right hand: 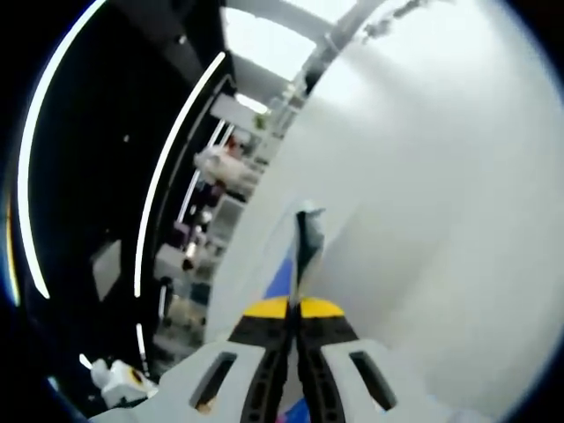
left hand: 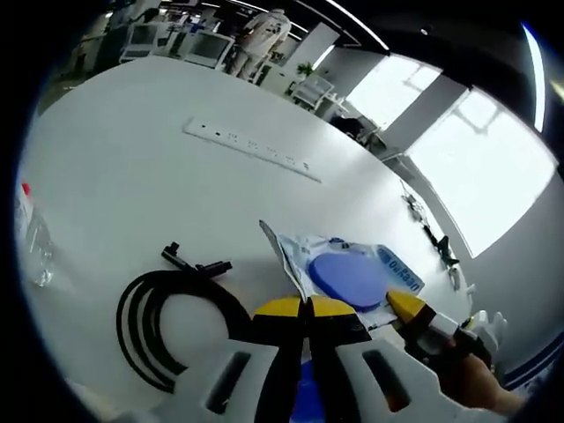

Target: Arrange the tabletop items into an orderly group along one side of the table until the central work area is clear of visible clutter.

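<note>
Closed fingers of the left gripper (left hand: 307,306) rise at the near edge of the left gripper view, their yellow tips pressed together on the near edge of a clear packet (left hand: 339,269). That packet holds a blue disc (left hand: 351,277) and carries a blue label strip along its right side; one torn corner of the wrapper sticks up just above the fingertips. Coming in from the right in the same view, the right gripper (left hand: 407,307) shows a yellow tip at the packet's near-right corner, with a hand (left hand: 480,388) behind it.

Left of the left gripper, a coiled black cable (left hand: 167,322) lies flat on the white worktop (left hand: 132,167), its plug ends pointing far and right. Farther off, a white power strip (left hand: 251,148) lies at a slant across the worktop, well apart from the packet. A clear bottle (left hand: 31,231) with a red cap stands at the far-left edge.

In the right gripper view, the right gripper (right hand: 294,307) has its fingers clenched on the packet's thin edge (right hand: 304,242), seen end-on as a narrow upright sliver with blue beside it. White worktop (right hand: 441,220) spreads to the right; shelving and ceiling lights lie to the left.
</note>
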Demonstrator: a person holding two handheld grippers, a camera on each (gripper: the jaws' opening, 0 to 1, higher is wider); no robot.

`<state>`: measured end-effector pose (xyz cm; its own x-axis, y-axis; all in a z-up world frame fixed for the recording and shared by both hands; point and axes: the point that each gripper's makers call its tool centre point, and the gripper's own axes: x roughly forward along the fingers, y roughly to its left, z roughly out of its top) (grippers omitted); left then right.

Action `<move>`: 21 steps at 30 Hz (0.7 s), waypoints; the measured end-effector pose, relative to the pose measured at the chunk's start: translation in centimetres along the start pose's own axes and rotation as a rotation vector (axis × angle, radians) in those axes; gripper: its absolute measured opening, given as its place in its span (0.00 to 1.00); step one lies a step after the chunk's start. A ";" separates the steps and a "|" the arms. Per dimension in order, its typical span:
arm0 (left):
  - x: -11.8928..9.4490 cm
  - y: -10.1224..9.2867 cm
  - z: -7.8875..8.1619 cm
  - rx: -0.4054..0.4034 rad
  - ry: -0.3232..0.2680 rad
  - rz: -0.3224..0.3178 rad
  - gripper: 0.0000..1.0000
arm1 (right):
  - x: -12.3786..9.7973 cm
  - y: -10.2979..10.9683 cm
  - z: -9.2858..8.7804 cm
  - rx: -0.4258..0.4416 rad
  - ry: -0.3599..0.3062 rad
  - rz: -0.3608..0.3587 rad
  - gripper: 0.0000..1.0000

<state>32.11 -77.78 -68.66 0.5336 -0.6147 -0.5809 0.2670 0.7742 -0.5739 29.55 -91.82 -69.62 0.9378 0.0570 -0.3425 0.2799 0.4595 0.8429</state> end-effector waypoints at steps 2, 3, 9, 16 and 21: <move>0.2 -0.1 -0.2 0.009 0.007 0.000 0.00 | 0.0 -0.4 0.1 -0.001 0.000 -0.003 0.00; 0.3 -0.1 -0.3 0.014 0.009 0.001 0.00 | -0.1 -0.6 0.0 0.002 0.001 -0.006 0.00; 0.4 0.4 -0.7 0.021 0.020 0.019 0.00 | 0.2 -1.0 -0.3 -0.005 0.011 -0.004 0.00; 0.7 1.3 -1.1 0.001 0.034 0.037 0.00 | 0.5 -1.2 -1.0 -0.006 0.018 -0.011 0.00; 0.7 1.4 -1.4 0.004 0.043 0.043 0.00 | 0.4 -1.6 -1.2 -0.006 0.020 -0.016 0.00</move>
<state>31.75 -77.35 -70.63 0.5094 -0.5870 -0.6292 0.2478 0.8003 -0.5460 29.24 -91.44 -71.60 0.9287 0.0675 -0.3647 0.2939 0.4659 0.8346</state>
